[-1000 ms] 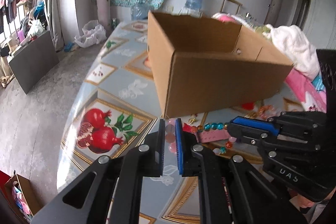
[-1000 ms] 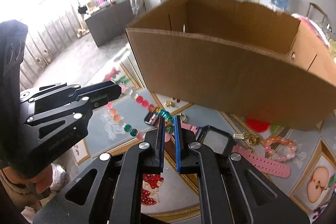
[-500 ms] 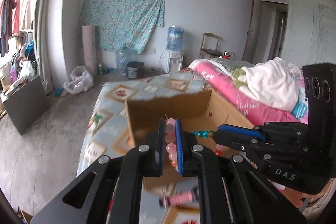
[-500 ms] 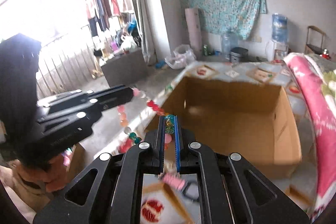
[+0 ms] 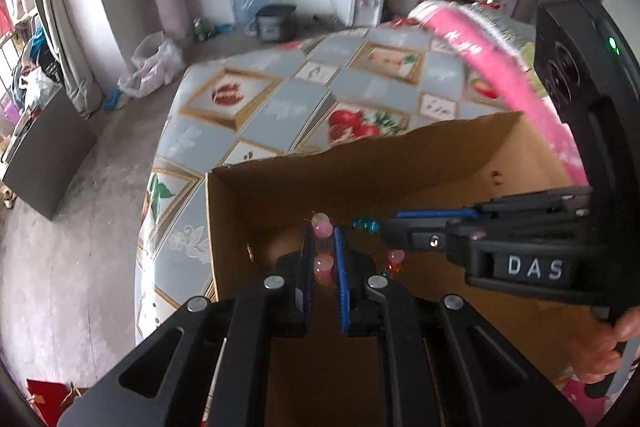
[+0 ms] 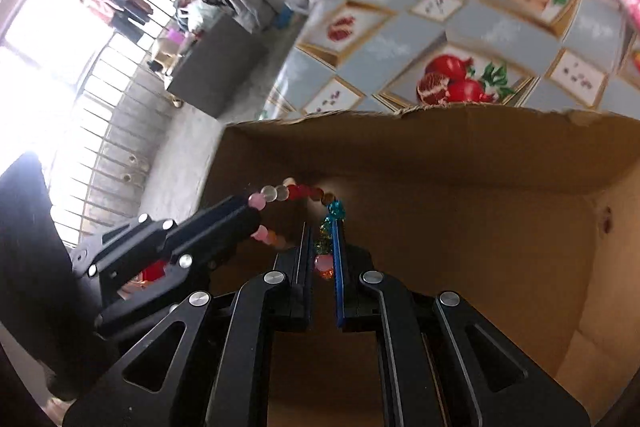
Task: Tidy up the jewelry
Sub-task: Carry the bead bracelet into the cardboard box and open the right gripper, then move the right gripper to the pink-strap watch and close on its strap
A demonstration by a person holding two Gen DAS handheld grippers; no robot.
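Cardboard box (image 5: 400, 171) on the far table (image 5: 288, 111) lies under both claws: left gripper (image 5: 322, 239) and right gripper (image 6: 322, 239) each clamp the bead necklace (image 6: 292, 191).

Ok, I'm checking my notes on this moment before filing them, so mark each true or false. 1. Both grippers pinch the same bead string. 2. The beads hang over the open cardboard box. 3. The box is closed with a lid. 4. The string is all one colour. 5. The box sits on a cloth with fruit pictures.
1. True: the left gripper and the right gripper each clamp the bead string.
2. True: the string hangs above the inside of the cardboard box.
3. False: the box is open at the top.
4. False: it has pink, red, clear and teal beads.
5. True: the cloth shows pomegranates.
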